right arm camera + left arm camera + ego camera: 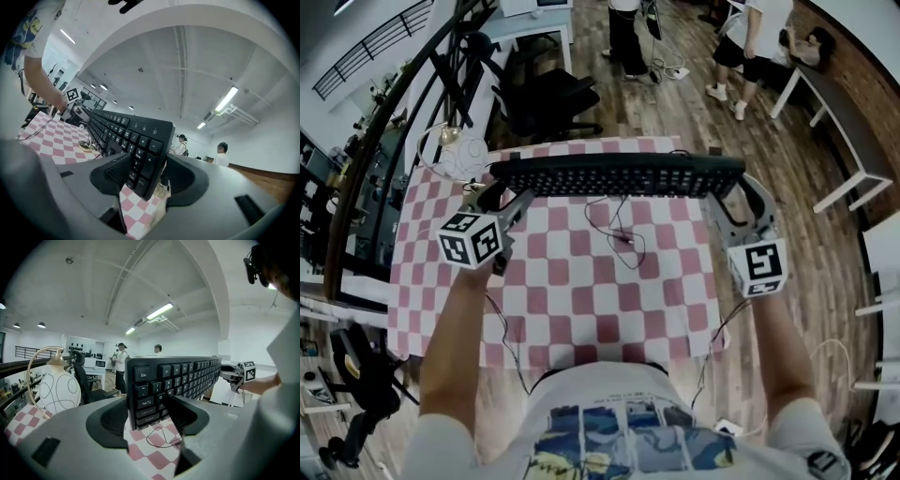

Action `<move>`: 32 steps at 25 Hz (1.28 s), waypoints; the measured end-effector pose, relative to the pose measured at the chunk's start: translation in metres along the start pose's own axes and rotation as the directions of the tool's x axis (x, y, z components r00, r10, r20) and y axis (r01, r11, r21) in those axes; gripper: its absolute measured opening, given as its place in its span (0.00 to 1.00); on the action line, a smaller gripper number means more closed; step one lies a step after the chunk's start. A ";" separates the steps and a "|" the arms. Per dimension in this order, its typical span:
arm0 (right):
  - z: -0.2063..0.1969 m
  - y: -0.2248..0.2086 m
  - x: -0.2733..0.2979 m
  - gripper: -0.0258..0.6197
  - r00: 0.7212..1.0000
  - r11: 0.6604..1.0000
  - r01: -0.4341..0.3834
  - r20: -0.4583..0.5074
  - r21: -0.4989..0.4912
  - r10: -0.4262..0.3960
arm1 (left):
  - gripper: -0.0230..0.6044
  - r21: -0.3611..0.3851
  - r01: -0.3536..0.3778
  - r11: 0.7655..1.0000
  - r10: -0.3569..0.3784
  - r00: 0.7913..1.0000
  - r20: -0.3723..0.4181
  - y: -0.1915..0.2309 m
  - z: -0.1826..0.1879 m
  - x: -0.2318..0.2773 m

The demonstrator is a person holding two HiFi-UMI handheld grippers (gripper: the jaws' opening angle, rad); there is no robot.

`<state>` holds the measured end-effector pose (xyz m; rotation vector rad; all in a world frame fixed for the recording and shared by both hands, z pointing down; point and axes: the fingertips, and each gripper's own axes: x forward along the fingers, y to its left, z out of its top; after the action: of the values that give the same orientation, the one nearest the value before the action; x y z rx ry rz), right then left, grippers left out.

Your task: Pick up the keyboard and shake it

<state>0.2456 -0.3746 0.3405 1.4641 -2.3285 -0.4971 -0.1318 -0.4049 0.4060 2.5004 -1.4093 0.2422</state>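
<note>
I have the keyboard [619, 175] held clear above the checkered table [581, 309], so the pick-up looks done and the shake comes next; I judge it needs a firm grip at both ends. My left gripper [500, 195] clamps the Esc end and my right gripper [739, 195] the number-pad end, each with its jaws spread wide and the board pinched between them.

The keyboard [619, 175] is held clear of the table [581, 309], over its far half and parallel to its far edge. Its left end is clamped between the jaws of the left gripper [502, 194], its right end between the jaws of the right gripper [739, 194]. A cable [623, 239] is laid on the table near the middle, below the keyboard. A round ornament [459, 155] is set at the far left corner. An office chair [548, 98] is placed behind the far edge. People [745, 47] are seen well behind the far right corner, beside a bench [839, 112].
</note>
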 end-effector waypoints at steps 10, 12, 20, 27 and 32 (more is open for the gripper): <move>0.024 -0.014 -0.012 0.40 0.998 0.995 0.051 0.050 -0.090 -0.047 | 0.46 0.029 0.003 1.000 -0.005 0.999 0.043 -0.007 0.031 -0.005; 0.030 -0.015 -0.015 0.40 0.996 0.992 0.065 0.062 -0.107 -0.058 | 0.46 0.035 0.004 0.999 -0.006 0.999 0.053 -0.009 0.036 -0.007; 0.051 -0.019 -0.026 0.40 0.990 0.977 0.108 0.111 -0.183 -0.089 | 0.46 0.040 0.007 0.999 -0.011 0.995 0.095 -0.013 0.046 -0.014; 0.062 -0.019 -0.030 0.41 0.984 0.965 0.138 0.144 -0.222 -0.108 | 0.46 0.053 -0.004 0.999 -0.002 0.992 0.123 -0.013 0.058 -0.024; 0.064 -0.020 -0.031 0.40 0.983 0.961 0.152 0.138 -0.232 -0.122 | 0.46 0.076 -0.016 0.997 0.004 0.988 0.153 -0.012 0.069 -0.028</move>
<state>0.2440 -0.3473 0.2719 1.5195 -2.1705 -0.8992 -0.1352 -0.3970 0.3314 2.6244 -1.4975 0.1102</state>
